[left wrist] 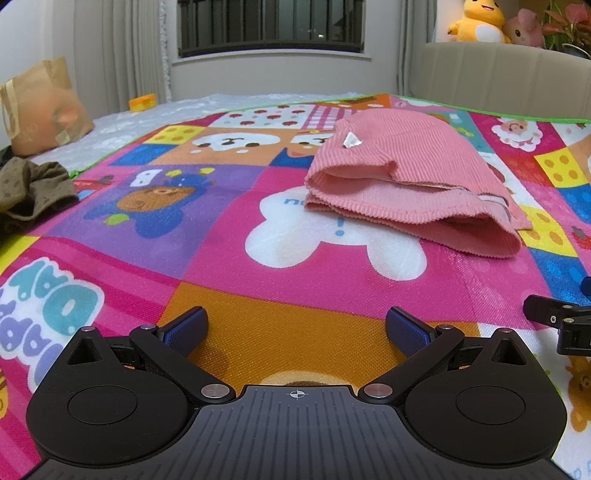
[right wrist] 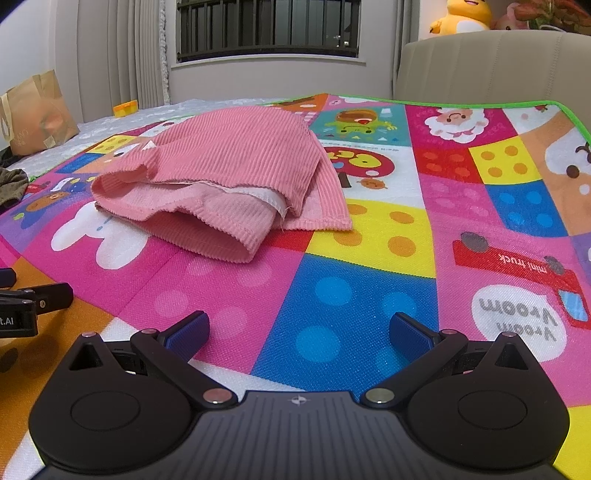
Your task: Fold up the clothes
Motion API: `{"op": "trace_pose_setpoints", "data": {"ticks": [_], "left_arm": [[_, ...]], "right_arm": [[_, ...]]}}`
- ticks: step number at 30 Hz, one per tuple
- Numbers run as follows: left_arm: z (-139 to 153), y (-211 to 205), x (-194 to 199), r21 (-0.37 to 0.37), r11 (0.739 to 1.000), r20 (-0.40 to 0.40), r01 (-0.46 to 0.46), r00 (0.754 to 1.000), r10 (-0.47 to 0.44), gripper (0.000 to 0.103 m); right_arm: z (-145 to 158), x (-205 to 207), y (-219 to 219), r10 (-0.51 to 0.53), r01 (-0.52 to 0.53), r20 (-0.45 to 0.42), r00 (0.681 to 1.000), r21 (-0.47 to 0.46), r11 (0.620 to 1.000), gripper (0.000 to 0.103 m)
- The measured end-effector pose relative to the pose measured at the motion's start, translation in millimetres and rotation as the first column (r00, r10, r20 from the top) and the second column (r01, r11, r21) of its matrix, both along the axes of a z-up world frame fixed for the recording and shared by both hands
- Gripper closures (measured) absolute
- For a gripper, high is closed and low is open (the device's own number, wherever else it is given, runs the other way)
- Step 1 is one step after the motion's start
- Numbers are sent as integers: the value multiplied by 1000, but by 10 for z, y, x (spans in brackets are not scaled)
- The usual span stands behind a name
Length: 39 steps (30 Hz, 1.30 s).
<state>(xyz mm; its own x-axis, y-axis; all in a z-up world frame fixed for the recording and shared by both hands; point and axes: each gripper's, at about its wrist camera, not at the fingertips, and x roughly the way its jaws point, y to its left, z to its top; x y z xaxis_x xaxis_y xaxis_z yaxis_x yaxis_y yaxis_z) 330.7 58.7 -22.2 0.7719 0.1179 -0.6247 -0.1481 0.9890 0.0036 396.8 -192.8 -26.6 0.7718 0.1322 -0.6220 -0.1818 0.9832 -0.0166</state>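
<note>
A pink ribbed garment (left wrist: pixel 410 177) lies folded into a thick bundle on the colourful play mat (left wrist: pixel 229 206). It also shows in the right wrist view (right wrist: pixel 225 177), ahead and left of centre. My left gripper (left wrist: pixel 297 328) is open and empty, low over the mat, short of the garment and to its left. My right gripper (right wrist: pixel 299 330) is open and empty, low over the mat in front of the garment. Part of the right gripper (left wrist: pixel 554 325) shows at the right edge of the left wrist view, and part of the left gripper (right wrist: pixel 26 306) at the left edge of the right wrist view.
An olive spotted cloth (left wrist: pixel 33 188) lies crumpled at the mat's left edge. A brown paper bag (left wrist: pixel 40 107) and a small yellow box (left wrist: pixel 142 101) sit on the white bedding behind. A beige headboard (right wrist: pixel 491 66) with plush toys (left wrist: pixel 480 18) stands at the right.
</note>
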Motion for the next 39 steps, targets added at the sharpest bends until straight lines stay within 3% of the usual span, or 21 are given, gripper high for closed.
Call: {"op": "trace_pose_setpoints", "data": {"ticks": [39], "left_arm": [[35, -7, -14, 14, 1000, -11, 21, 1000, -21, 0]], "right_arm": [[-6, 3, 2, 1, -1, 1, 1000, 0, 1000, 0]]}}
